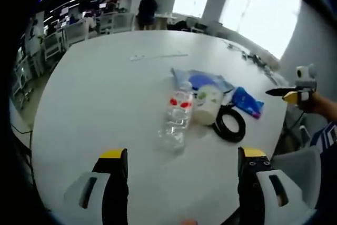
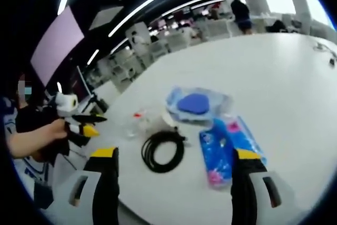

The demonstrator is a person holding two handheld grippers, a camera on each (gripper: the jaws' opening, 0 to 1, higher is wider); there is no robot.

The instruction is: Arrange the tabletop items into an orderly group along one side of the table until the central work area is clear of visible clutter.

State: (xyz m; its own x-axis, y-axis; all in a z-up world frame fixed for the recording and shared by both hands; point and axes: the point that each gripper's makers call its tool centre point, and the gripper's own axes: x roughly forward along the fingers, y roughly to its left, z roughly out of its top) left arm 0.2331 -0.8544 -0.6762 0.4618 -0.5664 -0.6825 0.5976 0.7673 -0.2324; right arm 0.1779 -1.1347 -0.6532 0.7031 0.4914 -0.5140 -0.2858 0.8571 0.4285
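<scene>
Both my tools, left [image 1: 181, 169] and right [image 2: 174, 169], are wide open and hold nothing. The clear plastic bottle [image 1: 176, 119] lying at twelve o'clock on the white tabletop [image 1: 105, 93] could roll if nudged.

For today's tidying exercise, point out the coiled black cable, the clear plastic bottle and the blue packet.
coiled black cable [image 2: 163, 152]: right gripper view, on the coil's near strands.
clear plastic bottle [image 1: 176, 117]: left gripper view, mid-body.
blue packet [image 2: 217, 156]: right gripper view, centre of the wrapper.
</scene>
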